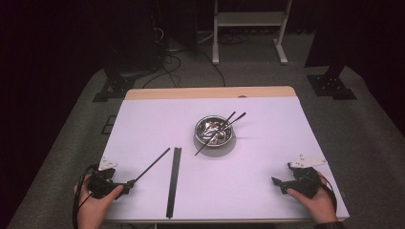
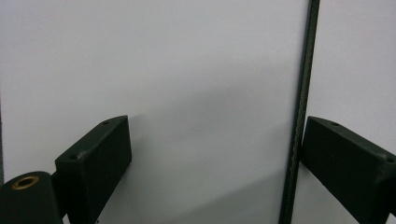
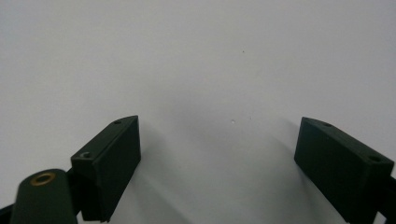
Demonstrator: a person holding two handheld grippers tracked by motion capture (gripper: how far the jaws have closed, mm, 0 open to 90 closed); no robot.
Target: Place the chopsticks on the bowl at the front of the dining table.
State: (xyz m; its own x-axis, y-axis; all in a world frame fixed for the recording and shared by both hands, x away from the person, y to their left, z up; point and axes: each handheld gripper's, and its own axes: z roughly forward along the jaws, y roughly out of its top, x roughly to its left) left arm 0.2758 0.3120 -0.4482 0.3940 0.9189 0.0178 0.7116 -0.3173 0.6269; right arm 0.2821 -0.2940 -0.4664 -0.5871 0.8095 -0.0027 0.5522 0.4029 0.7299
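A steel bowl [image 1: 215,142] stands mid-table with thin black sticks [image 1: 235,118] leaning out of it. A thin black rod [image 1: 152,165] lies slanted on the white table, its near end at my left gripper [image 1: 128,186]. In the left gripper view the rod [image 2: 301,107] runs along the inner face of the right jaw. There my left gripper [image 2: 215,126] is open, jaws wide apart. My right gripper [image 1: 282,174] rests at the table's front right. In its own view the right gripper [image 3: 219,121] is open over bare tabletop with nothing between its fingers.
A flat black strip [image 1: 173,181] lies lengthwise on the table between the rod and the bowl, reaching the front edge. The white tabletop [image 1: 267,143] has a wooden far edge [image 1: 210,92]. Beyond it are stand legs and cables on the grey floor.
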